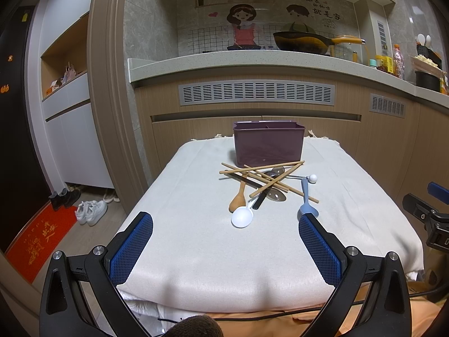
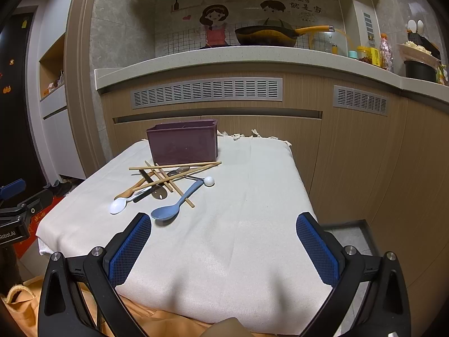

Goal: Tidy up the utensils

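A dark purple utensil holder [image 1: 268,143] [image 2: 183,142] with inner dividers stands at the far end of a cloth-covered table [image 1: 196,247] [image 2: 247,224]. In front of it lies a tangled pile: several wooden chopsticks [image 1: 262,168] [image 2: 174,166], a wooden spoon [image 1: 238,196], a white spoon [image 1: 242,216] [image 2: 118,205], a blue spoon [image 1: 307,200] [image 2: 168,211] and metal spoons [image 1: 276,195] [image 2: 159,191]. My left gripper [image 1: 226,221] is open, short of the pile, nothing between its fingers. My right gripper [image 2: 223,221] is open too, right of the blue spoon.
Behind the table rise wooden kitchen cabinets [image 1: 280,123] under a stone counter with a wok [image 1: 303,42]. Shoes [image 1: 91,210] and a red mat [image 1: 39,241] lie on the floor at left. Orange fabric [image 2: 157,320] hangs below the near table edge.
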A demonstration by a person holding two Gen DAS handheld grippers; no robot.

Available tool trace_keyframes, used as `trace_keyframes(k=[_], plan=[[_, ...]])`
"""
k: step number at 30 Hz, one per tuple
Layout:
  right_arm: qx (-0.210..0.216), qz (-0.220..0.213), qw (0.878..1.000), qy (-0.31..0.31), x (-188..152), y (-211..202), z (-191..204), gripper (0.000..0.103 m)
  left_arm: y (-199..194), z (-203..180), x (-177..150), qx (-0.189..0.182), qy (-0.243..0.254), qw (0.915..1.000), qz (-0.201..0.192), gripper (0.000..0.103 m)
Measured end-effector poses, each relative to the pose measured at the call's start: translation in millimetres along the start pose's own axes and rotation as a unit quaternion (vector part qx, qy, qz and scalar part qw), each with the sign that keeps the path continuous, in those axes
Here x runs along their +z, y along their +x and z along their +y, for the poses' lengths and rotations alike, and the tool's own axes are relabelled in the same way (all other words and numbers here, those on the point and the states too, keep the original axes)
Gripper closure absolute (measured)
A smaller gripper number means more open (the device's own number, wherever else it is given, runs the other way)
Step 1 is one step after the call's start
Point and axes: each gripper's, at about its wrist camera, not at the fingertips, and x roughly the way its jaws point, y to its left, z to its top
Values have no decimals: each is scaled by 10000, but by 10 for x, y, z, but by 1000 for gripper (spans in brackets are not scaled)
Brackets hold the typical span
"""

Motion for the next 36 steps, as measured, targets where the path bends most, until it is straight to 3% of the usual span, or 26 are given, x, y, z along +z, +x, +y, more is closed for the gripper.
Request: trace_keyframes(k=[36], plan=[[32, 61, 10000, 35, -16, 26, -6, 0, -3, 3, 7, -1, 2, 10000, 8, 0]])
